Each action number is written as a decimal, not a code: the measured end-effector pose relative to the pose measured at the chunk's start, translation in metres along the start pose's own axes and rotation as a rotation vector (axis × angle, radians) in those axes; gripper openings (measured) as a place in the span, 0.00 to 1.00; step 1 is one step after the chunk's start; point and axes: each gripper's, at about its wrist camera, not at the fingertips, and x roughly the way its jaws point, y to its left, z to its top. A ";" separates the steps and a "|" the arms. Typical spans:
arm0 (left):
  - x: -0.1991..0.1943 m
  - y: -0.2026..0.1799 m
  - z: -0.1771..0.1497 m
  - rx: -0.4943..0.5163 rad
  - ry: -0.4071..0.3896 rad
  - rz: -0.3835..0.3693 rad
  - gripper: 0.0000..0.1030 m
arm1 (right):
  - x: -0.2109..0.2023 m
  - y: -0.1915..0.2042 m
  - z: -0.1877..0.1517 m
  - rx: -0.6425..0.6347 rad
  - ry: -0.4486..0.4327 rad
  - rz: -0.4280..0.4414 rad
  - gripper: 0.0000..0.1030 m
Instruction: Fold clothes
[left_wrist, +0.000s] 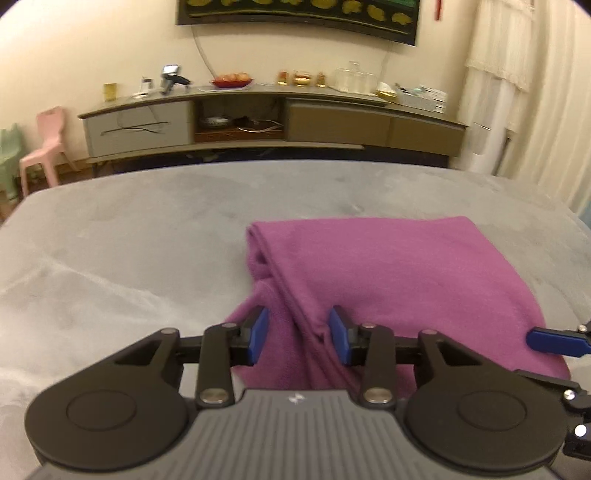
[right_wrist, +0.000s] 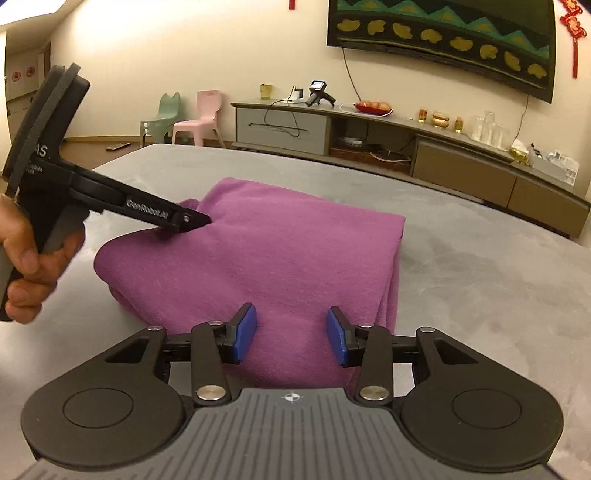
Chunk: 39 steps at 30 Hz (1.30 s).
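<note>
Two fisheye views are covering the scene, and both are bending the room at the edges and cutting off the gripper bodies along the bottom. Background detail is blurring; small items on the long low cabinet (left_wrist: 258, 122) are hard to identify. A dark patterned wall panel (right_wrist: 443, 33) is hanging above it, cropped at the top, and two plastic chairs, pink (right_wrist: 201, 116) and green (right_wrist: 160, 118), are standing by the wall.

A grey, softly napped surface (left_wrist: 129, 240) is filling the foreground. The purple garment (left_wrist: 388, 266), a fleecy cloth, is lying folded on it in a rounded rectangle with layered edges at its left side.

The left gripper (left_wrist: 298, 334) is hovering at the garment's left near corner, its blue pads spread and pinching nothing. The right gripper (right_wrist: 291, 334) is likewise standing spread over the near edge, gripping nothing. A person's hand (right_wrist: 29, 266), partly cut off, is holding the left gripper's handle.
</note>
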 end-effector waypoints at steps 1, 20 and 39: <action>-0.007 0.001 0.002 -0.018 -0.004 0.010 0.32 | -0.005 -0.003 -0.001 0.012 -0.006 -0.001 0.43; -0.091 -0.065 -0.030 0.055 0.006 -0.121 0.93 | -0.100 -0.046 -0.036 0.203 0.123 0.044 0.90; -0.127 -0.111 -0.083 -0.117 0.043 -0.094 0.97 | -0.100 -0.011 -0.074 0.154 0.076 -0.027 0.90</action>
